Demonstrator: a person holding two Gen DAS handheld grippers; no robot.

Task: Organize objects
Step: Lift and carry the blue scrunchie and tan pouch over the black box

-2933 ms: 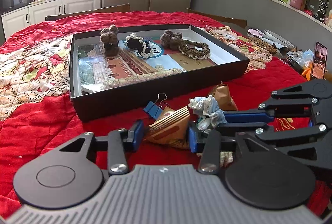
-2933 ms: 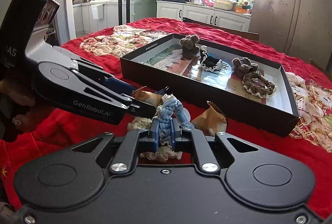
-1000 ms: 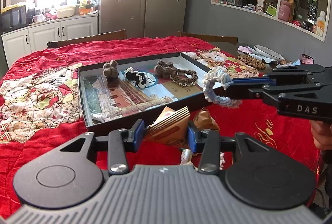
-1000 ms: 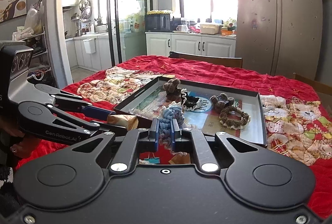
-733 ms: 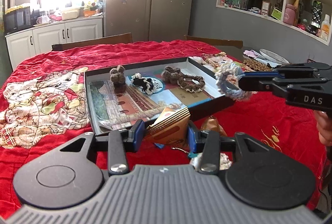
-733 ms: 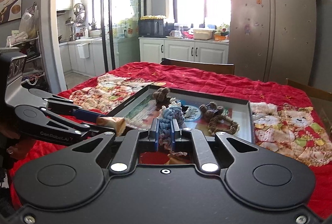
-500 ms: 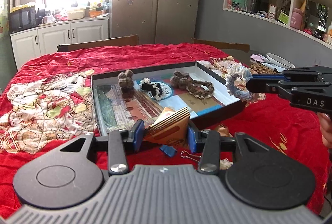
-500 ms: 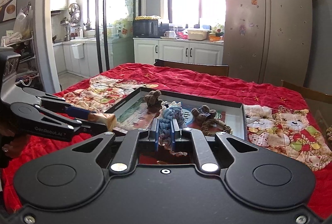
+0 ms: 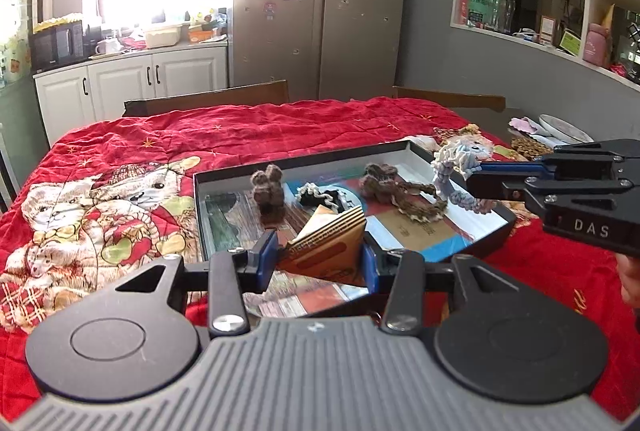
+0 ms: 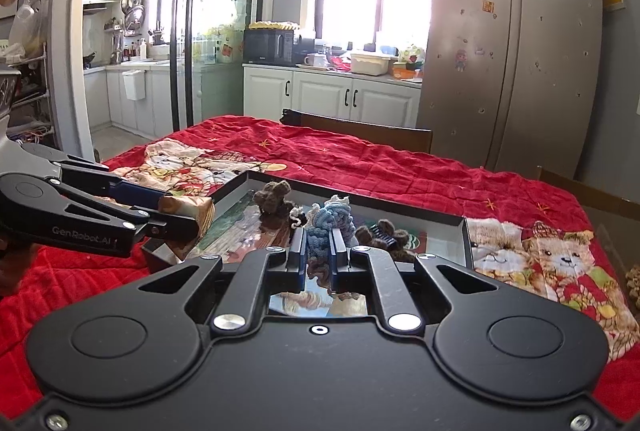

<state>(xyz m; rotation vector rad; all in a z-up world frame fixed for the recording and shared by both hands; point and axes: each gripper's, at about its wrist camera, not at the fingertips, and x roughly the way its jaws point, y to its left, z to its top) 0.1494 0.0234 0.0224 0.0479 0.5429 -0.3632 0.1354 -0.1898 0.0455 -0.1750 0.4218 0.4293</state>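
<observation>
Both tongs are full. Our left tongs (image 9: 318, 258) pinch a brown paper packet (image 9: 328, 243) by its two sides, up in the air over the near edge of the black box (image 9: 498, 219) on the red bench cover (image 9: 240, 135). Our right tongs (image 10: 319, 251) are pressed almost together on a blue and white yarn scrunchie (image 10: 330, 221), also above the box. We think the packet is light and crumples easily, so we should squeeze it gently. We think the scrunchie is soft and squishy and may sag. Brown yarn toys (image 9: 269, 193) already sit inside the box.
</observation>
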